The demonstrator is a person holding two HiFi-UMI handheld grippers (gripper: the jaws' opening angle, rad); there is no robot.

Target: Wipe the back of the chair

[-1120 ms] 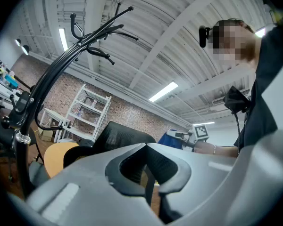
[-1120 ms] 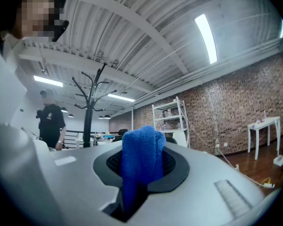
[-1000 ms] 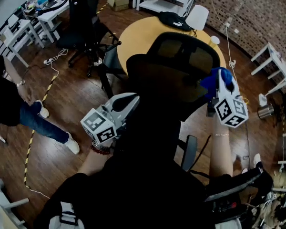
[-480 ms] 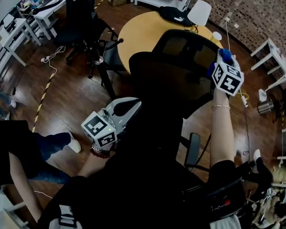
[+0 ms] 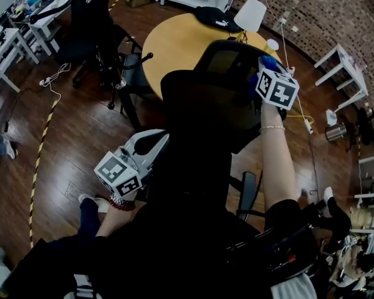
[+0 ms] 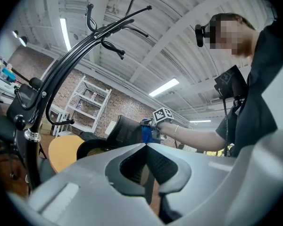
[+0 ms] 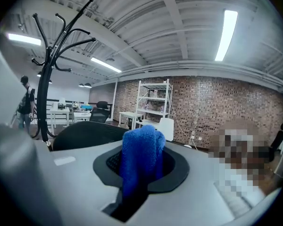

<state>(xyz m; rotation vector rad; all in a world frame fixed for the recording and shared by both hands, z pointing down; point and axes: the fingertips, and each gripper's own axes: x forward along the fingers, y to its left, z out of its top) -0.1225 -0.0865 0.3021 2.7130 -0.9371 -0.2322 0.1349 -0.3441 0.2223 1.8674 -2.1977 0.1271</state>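
**Head view.** Black mesh-backed office chair (image 5: 227, 73), centre, in front of a round yellow wooden table (image 5: 174, 39). Right gripper (image 5: 266, 67), marker cube uppermost, at the upper right edge of the chair back, carrying a fluffy blue cloth (image 5: 267, 61). Left gripper (image 5: 157, 143) low beside the chair's left side, well apart from the cloth.

**Left gripper view.** Jaws closed together, nothing between them. Black coat stand (image 6: 61, 79) at left. Cloth lies against the chair back's edge.

**Right gripper view.** Jaws clamped on the cloth, which bulges above them. Chair's dark top rim just beyond. White shelving unit (image 7: 153, 102) against a brick wall (image 7: 217, 107).
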